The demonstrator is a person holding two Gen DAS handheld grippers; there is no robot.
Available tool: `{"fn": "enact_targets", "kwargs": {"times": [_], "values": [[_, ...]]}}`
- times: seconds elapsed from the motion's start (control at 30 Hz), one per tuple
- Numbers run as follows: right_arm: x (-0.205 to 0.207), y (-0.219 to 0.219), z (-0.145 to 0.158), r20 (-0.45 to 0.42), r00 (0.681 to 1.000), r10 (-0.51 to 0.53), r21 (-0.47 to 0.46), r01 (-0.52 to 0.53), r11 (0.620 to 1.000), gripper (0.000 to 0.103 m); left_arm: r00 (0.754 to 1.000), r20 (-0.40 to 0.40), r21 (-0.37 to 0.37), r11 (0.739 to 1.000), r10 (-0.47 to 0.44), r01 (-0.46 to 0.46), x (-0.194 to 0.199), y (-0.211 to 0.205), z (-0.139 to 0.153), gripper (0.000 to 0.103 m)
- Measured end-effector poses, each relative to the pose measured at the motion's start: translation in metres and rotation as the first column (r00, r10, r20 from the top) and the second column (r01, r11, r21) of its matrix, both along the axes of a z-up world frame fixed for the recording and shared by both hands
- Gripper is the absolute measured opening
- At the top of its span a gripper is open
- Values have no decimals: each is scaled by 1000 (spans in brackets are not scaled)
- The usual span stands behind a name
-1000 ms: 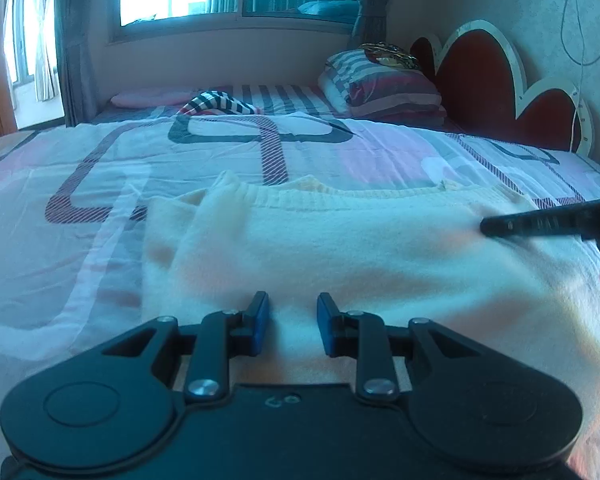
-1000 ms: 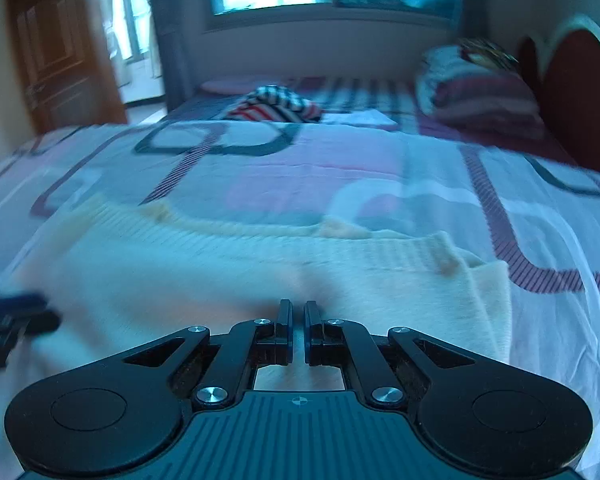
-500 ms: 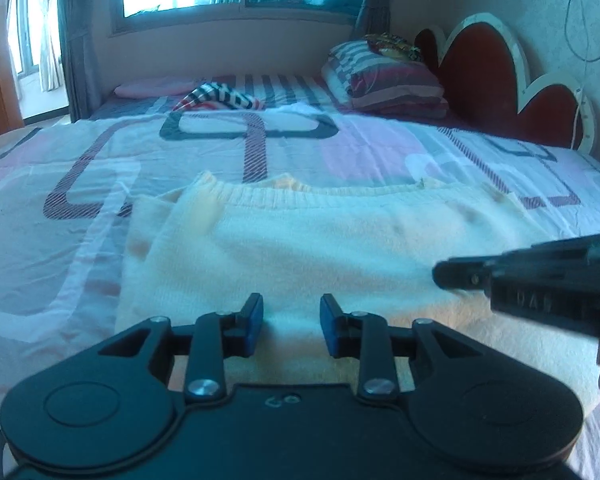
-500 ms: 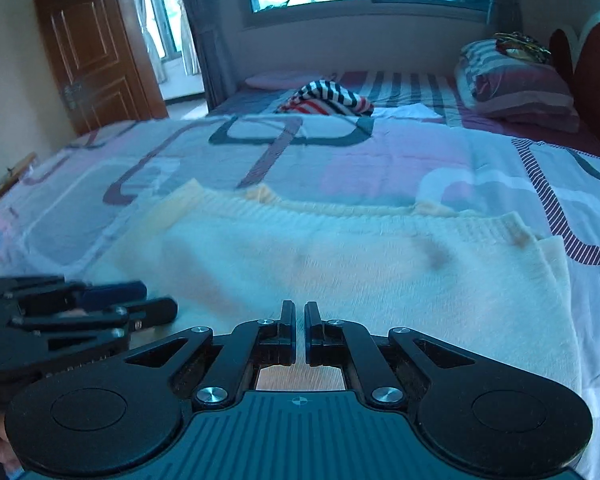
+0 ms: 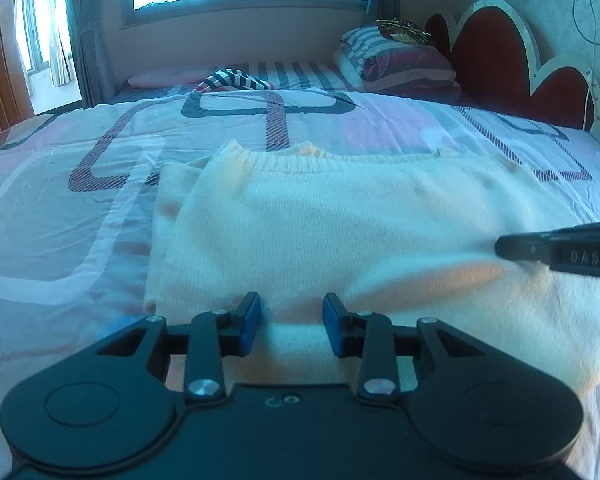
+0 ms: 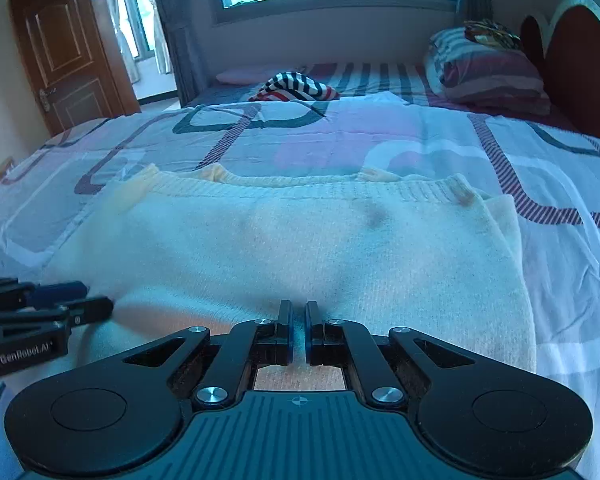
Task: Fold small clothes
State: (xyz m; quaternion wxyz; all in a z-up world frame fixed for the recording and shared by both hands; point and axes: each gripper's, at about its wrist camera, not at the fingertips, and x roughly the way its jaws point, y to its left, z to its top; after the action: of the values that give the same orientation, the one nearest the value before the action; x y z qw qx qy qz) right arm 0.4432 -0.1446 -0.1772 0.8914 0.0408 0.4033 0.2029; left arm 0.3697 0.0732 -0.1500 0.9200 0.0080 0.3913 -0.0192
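A cream knitted sweater (image 5: 340,232) lies flat on the bed, its ribbed edge at the far side; it also shows in the right wrist view (image 6: 300,248). My left gripper (image 5: 292,320) is open over the sweater's near left edge, nothing between its blue pads. My right gripper (image 6: 298,330) is nearly shut at the sweater's near edge, a thin gap between its pads; I cannot see cloth in it. The right gripper shows in the left view (image 5: 556,246), the left gripper in the right view (image 6: 48,312).
The bedsheet (image 5: 80,208) has pink and grey shapes. A striped garment (image 6: 296,88) lies at the far side. Striped pillows (image 6: 488,76) rest by the red headboard (image 5: 516,60). A wooden door (image 6: 68,56) stands far left.
Both grippers have shifted slightly over the sweater's near edge. The right gripper drew back to the right in the left wrist view. Jaw openings look unchanged.
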Motion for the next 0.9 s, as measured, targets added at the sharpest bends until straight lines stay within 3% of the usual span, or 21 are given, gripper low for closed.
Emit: {"fn": "enact_targets", "kwargs": {"times": [0.17,0.37,0.47,0.63,0.67,0.77,0.9], "values": [[-11,-10,-1,9,1000,-6,-9,6,1000,3,1000,-16,-11,1000,23,-23,-9,4,3,34],[-34,-5,13,11,1000,25,63,-26,998,3,999,-31,-72,997,36,-38,-31,-3,9,36],[-47,10,5,-13,998,63,39,-62,997,4,999,-40,-64,997,36,-39,-41,-3,2,37],[-61,2,-1,-26,999,33,23,-33,999,8,999,-41,-72,997,27,-30,-48,2,2,38],[-64,-1,1,-27,999,20,20,-20,1000,13,999,-46,-82,996,29,-32,-48,3,3,39],[-78,-10,3,-18,1000,-21,-16,21,1000,66,998,-53,-98,995,27,-32,-53,7,3,41],[-96,-20,3,-12,997,-72,-86,71,994,67,998,-67,-114,993,21,-28,-59,8,6,46]]}}
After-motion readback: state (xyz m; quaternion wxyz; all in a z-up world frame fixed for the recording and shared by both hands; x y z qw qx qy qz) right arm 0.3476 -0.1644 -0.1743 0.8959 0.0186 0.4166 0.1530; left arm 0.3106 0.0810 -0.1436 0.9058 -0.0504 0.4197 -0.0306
